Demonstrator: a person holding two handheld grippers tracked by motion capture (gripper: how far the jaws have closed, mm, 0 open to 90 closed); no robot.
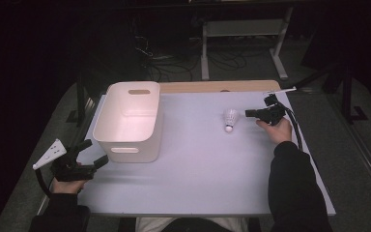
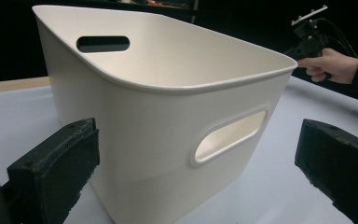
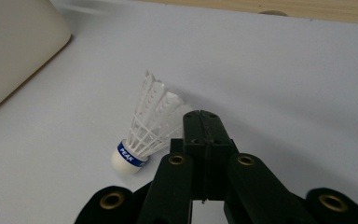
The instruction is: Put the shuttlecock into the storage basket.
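Note:
A white feather shuttlecock (image 1: 230, 119) with a blue band on its cork lies on the pale table (image 1: 198, 169), right of centre. My right gripper (image 1: 248, 113) is just to its right, held level and pointing at it. In the right gripper view the jaws are shut together with nothing between them, and the right gripper (image 3: 200, 116) has its tip right beside the feathers of the shuttlecock (image 3: 144, 130). My left gripper (image 1: 95, 151) is open at the near left, facing the near corner of a white bin (image 1: 130, 140). In the left gripper view, the left gripper (image 2: 196, 140) has its jaws spread wide before the bin's wall (image 2: 158, 121).
The bin stands left of centre; its inside holds nothing that I can see, and it has a handle slot (image 2: 230, 135) in each end. A wooden strip (image 1: 212, 87) runs along the table's far edge. Beyond it, a desk frame (image 1: 241, 34) and cables sit on the dark floor.

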